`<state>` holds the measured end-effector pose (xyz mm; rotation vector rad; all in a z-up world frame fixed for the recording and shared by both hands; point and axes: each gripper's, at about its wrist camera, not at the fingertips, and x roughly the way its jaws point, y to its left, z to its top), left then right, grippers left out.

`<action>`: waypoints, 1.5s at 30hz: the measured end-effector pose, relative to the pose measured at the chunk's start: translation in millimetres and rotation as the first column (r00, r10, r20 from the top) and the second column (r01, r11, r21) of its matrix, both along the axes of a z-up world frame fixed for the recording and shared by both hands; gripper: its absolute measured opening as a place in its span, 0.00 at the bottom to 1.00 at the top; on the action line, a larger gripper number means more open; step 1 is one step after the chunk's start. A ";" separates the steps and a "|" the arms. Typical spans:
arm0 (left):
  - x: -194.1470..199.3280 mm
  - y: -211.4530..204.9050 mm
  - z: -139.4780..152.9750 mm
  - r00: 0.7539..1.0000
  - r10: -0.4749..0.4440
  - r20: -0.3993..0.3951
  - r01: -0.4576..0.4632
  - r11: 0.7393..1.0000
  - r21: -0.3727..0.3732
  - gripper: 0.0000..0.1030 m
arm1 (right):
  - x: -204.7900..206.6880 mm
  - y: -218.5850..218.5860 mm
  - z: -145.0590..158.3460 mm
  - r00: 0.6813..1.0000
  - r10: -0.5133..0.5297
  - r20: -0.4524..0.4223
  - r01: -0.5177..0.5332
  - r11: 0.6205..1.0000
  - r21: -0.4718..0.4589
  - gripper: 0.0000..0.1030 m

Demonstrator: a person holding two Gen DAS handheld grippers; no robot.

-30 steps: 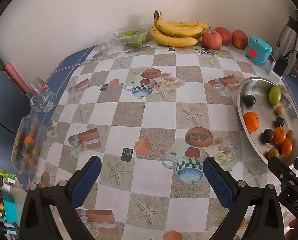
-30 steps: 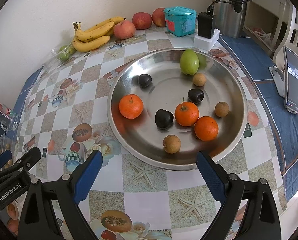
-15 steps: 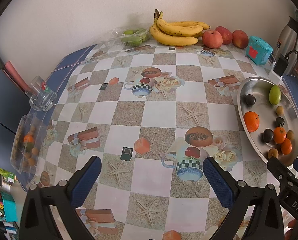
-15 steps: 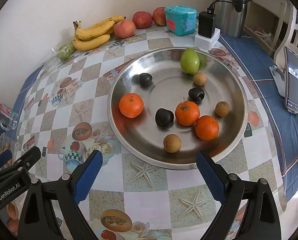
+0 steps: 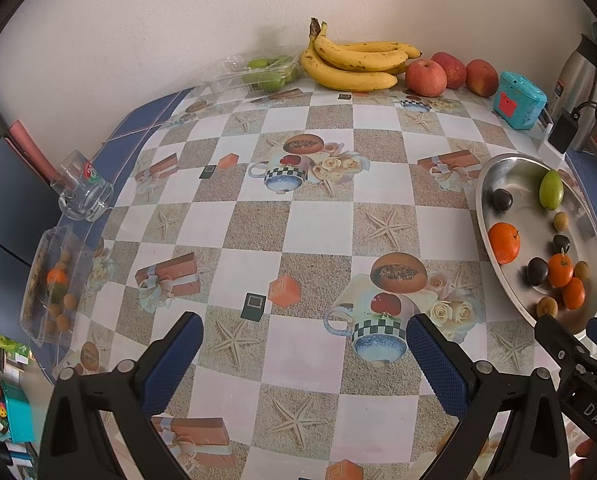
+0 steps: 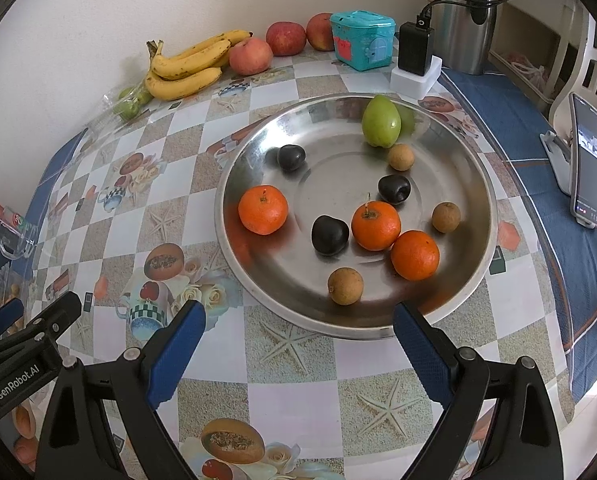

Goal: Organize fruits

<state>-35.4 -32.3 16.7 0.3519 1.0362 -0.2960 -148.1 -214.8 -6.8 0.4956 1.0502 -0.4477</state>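
A round steel tray [image 6: 478,184] [image 5: 486,184] holds three oranges [image 6: 263,209], three dark plums [image 6: 329,235], three small brown fruits [image 6: 345,286] and a green fruit [image 6: 380,121]. My right gripper [image 6: 298,328] hovers open just before the tray's near rim, nothing between its fingers. My left gripper [image 5: 304,344] stands open over the patterned tablecloth, left of the tray, holding nothing. Bananas [image 5: 354,64] and three apples [image 5: 425,78] lie by the far wall. A clear box of green fruit [image 5: 262,72] sits left of the bananas.
A glass mug [image 5: 84,196] and a clear box of small fruits [image 5: 52,284] sit at the table's left edge. A teal box [image 6: 362,40], a charger [image 6: 415,54] and a steel kettle [image 6: 464,12] stand behind the tray. A phone on a stand [image 6: 586,160] is at right.
The views shift only slightly; both grippers stay open and nothing on the table has moved.
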 end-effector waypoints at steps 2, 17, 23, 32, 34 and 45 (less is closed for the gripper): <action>0.3 -0.1 -0.2 1.000 -0.001 0.000 0.001 1.000 0.000 1.00 | 0.1 0.1 0.1 1.000 0.000 0.000 0.000 1.000 0.000 0.92; 0.6 0.6 -0.3 1.000 -0.001 -0.001 0.001 1.000 0.000 1.00 | 0.8 0.6 -0.5 1.000 0.004 -0.002 -0.004 1.000 -0.001 0.92; 0.6 0.7 -0.5 1.000 -0.001 -0.001 0.001 1.000 0.000 1.00 | 0.9 0.4 -1.6 1.000 0.005 -0.005 -0.005 1.000 0.000 0.92; 0.8 1.0 -1.0 1.000 -0.001 -0.001 0.001 1.000 0.000 1.00 | 1.3 0.6 -1.5 1.000 0.005 -0.005 -0.005 1.000 -0.001 0.92; 0.9 1.0 -0.8 1.000 -0.001 -0.002 0.001 1.000 0.000 1.00 | 1.4 0.8 -1.9 1.000 0.006 -0.007 -0.006 1.000 0.000 0.92; 0.8 1.0 -1.2 1.000 -0.001 -0.002 0.001 1.000 0.000 1.00 | 1.6 1.1 -3.1 1.000 0.010 -0.012 -0.010 1.000 0.000 0.92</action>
